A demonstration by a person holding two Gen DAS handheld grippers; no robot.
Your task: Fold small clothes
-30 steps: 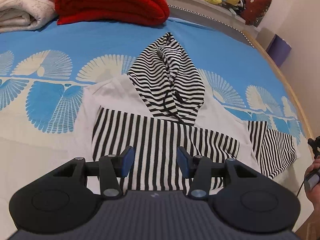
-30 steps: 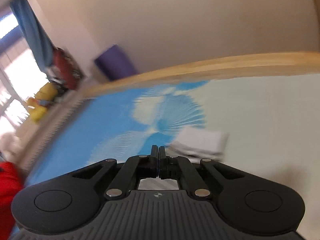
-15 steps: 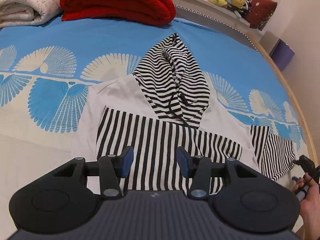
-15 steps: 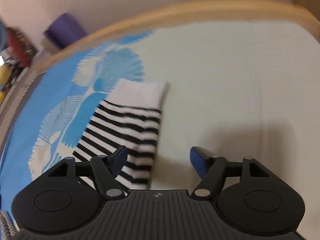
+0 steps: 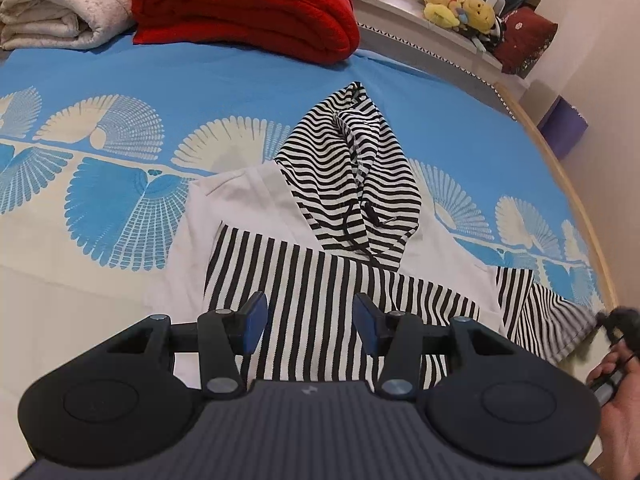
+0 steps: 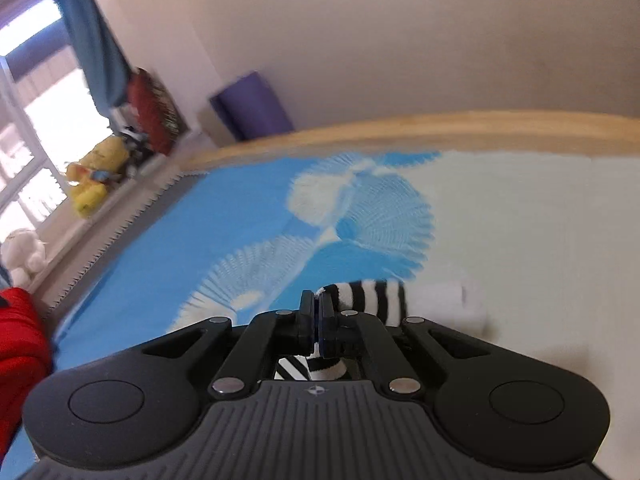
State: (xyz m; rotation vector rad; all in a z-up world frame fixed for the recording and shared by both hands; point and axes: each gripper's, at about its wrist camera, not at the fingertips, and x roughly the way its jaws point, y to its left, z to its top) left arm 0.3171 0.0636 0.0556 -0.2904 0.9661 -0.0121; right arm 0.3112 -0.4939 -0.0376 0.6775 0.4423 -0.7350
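Observation:
A small black-and-white striped hoodie (image 5: 320,280) lies flat on the bed, hood (image 5: 352,168) pointing away. Its left sleeve is folded across the body. My left gripper (image 5: 308,316) is open and empty, hovering over the hoodie's lower body. The right sleeve (image 5: 536,312) stretches out to the right, where my right gripper (image 5: 616,320) shows at the frame edge. In the right wrist view my right gripper (image 6: 319,320) is shut on the striped sleeve (image 6: 372,300), with the white cuff (image 6: 440,300) sticking out to the right.
A red folded blanket (image 5: 248,8) and a cream blanket (image 5: 60,12) lie at the bed's far side. Stuffed toys (image 5: 456,8) sit on a ledge. The wooden bed edge (image 5: 576,208) runs along the right, with a purple box (image 5: 564,128) beyond.
My right gripper was open over the sleeve half a second ago; it has now shut on the sleeve and lifted it. The left gripper has drifted slightly lower over the hoodie.

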